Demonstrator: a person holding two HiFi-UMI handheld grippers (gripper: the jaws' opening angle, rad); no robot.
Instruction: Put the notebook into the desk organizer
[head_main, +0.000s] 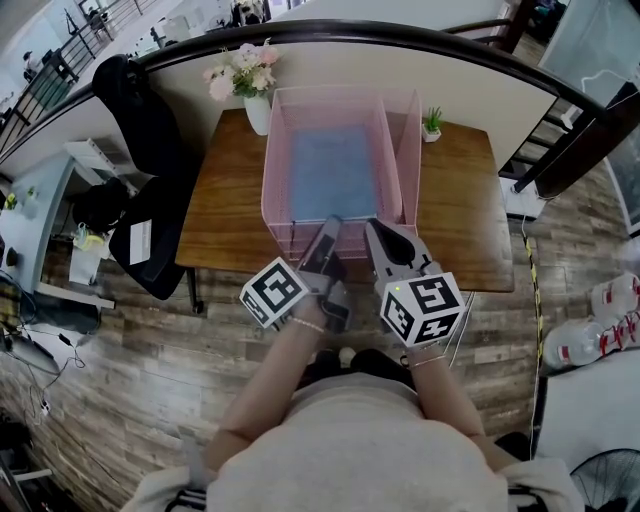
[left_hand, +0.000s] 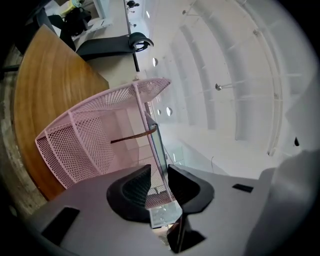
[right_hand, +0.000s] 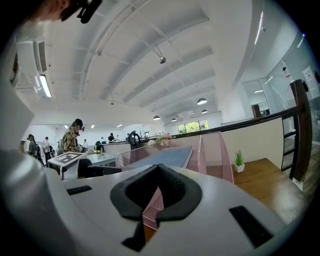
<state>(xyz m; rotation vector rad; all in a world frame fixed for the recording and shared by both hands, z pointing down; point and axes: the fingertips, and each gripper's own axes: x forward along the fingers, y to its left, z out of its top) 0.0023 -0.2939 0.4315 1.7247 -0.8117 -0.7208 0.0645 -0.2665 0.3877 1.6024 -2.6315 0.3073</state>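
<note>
A pink mesh desk organizer (head_main: 411, 150) stands on the wooden desk (head_main: 222, 212). The blue notebook (head_main: 333, 170) lies flat inside its wide left bay. My left gripper (head_main: 331, 224) is at the organizer's front edge. In the left gripper view the notebook's thin edge (left_hand: 159, 145) runs between the left gripper's (left_hand: 159, 171) jaws, with a gap beside it: open. My right gripper (head_main: 372, 226) sits just to the right at the same front edge. Its jaws (right_hand: 159, 167) are shut on the organizer's pink mesh front wall (right_hand: 150, 207).
A white vase of pink flowers (head_main: 245, 80) stands at the desk's back left, and a small potted plant (head_main: 432, 123) at the back right. A black chair with a jacket (head_main: 140, 150) is left of the desk. A curved dark railing (head_main: 420, 40) runs behind it.
</note>
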